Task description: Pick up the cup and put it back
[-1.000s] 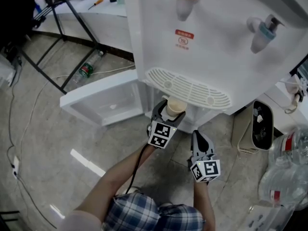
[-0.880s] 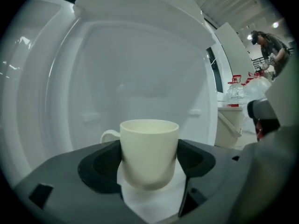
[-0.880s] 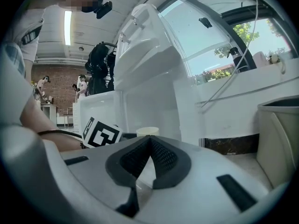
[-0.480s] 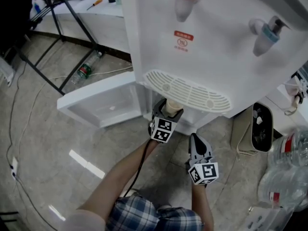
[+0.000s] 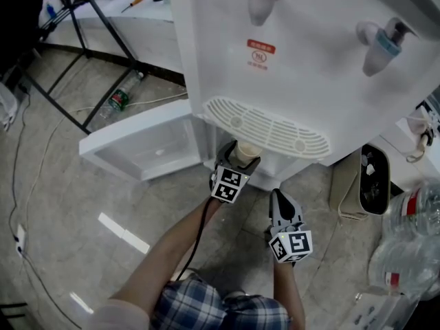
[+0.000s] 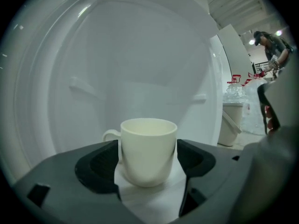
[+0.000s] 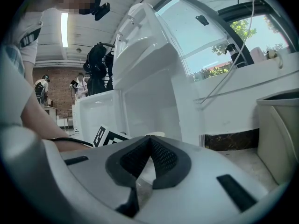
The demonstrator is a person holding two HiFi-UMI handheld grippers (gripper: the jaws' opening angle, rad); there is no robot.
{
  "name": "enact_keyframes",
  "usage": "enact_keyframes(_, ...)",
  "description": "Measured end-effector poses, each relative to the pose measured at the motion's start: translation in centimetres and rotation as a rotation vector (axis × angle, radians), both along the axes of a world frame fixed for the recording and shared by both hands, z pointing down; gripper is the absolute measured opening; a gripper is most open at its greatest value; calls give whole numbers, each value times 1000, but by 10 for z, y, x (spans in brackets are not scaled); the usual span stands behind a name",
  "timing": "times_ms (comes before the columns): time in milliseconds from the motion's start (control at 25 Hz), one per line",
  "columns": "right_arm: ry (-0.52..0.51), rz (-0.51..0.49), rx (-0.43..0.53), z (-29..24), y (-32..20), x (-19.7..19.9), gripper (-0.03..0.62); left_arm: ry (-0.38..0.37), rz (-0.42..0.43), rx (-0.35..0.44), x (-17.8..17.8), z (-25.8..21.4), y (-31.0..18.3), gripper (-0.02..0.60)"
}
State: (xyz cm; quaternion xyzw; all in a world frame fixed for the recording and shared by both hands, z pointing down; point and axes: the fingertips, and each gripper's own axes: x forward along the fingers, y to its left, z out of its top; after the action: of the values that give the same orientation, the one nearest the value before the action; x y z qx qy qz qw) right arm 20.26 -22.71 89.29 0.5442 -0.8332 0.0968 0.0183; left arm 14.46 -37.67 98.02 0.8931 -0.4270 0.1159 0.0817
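Under the drip tray (image 5: 268, 126), the left tool (image 5: 240, 157) clamps the cup (image 6: 148, 148); only release seems left. The right tool (image 5: 280, 199) is closed, empty.

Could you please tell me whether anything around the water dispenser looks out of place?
A plastic bottle lies on its side on the floor, left of the water dispenser, like litter. The dispenser's lower door hangs wide open. The cup is upright between the left gripper's jaws, no spill visible.

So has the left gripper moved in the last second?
Yes, slightly. The left gripper, shut on the cup, has edged up the picture toward the drip tray, so the cup sits further under its front edge.
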Motion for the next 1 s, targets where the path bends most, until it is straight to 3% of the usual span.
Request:
enact_keyframes(440, 5, -4, 6, -3, 1, -2, 17, -27, -23, 3, -15, 0, 11, 383)
enact_keyframes(760, -5, 28, 23, -12, 7, 9, 18, 10, 9, 64, -36, -37, 61, 380)
enact_keyframes(800, -6, 33, 27, -14, 8, 10, 18, 5, 10, 75, -41, -42, 65, 365)
enact_keyframes(920, -15, 60, 44, -29, 10, 14, 18, -5, 5, 84, -59, -63, 72, 198)
enact_keyframes(1000, -23, 97, 44, -43, 13, 19, 18, 4, -16, 88, -73, -87, 78, 124)
